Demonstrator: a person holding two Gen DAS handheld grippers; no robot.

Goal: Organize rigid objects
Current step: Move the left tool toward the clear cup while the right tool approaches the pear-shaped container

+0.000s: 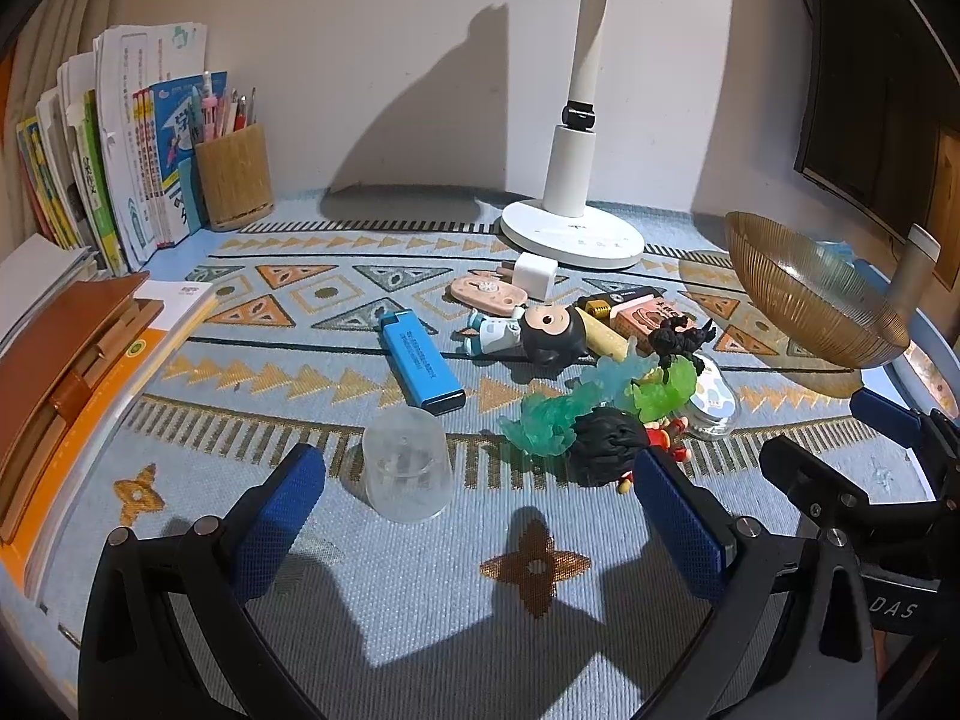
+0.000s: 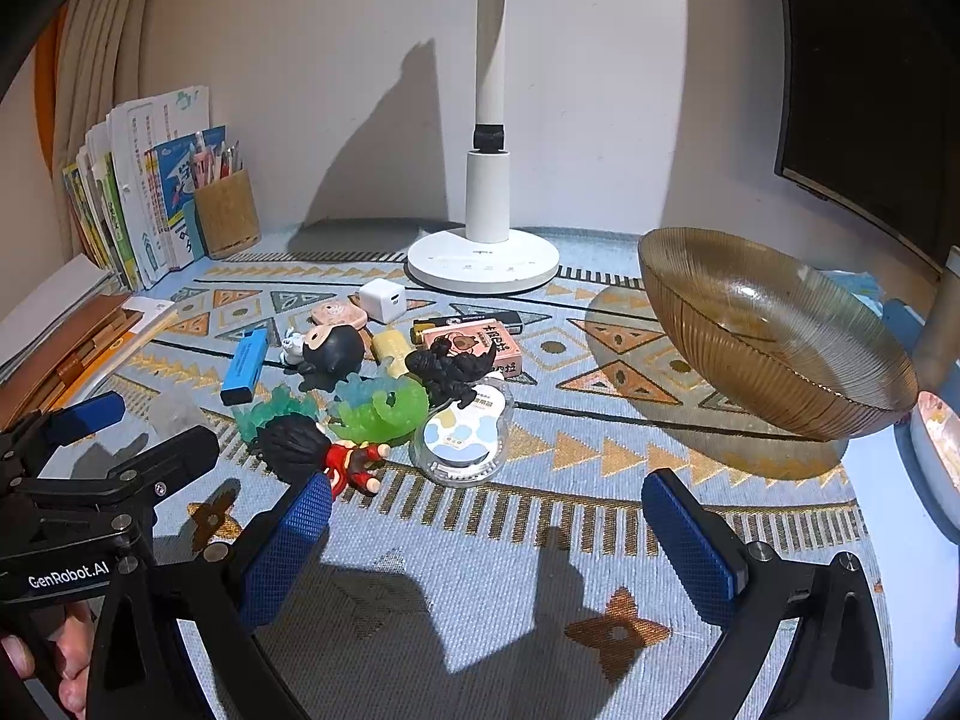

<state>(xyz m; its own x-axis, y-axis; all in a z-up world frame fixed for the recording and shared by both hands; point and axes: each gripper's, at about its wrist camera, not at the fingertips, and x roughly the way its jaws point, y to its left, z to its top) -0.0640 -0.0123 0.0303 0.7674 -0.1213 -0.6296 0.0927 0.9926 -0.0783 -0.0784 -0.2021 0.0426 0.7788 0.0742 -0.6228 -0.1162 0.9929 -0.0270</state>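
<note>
The left gripper [image 1: 480, 516] stands wide apart and holds nothing; its blue pads have a fine mesh texture; the right gripper [image 2: 486, 540] is also wide and empty, above the woven patterned mat [image 2: 480, 588]. Just at 11 o'clock from the left gripper stands a small clear plastic cup [image 1: 408, 468], upside down, smooth and cloudy; at 12 o'clock lies a blue lighter [image 1: 423, 363], flat and rectangular; at 1 o'clock is the heap of rigid things: translucent green figures [image 1: 600, 396], a black-haired doll [image 1: 606, 444], a round-headed figurine [image 1: 540, 330], a pink box [image 1: 648, 318], a white charger cube [image 1: 534, 270]. From the right gripper, at 1 o'clock, the ribbed amber glass bowl [image 2: 774, 336] leans tilted and looks empty; a clear round case [image 2: 462, 438] lies at 11 o'clock. I judge the sorting is hardly begun; almost every piece is yet to be collected.
</note>
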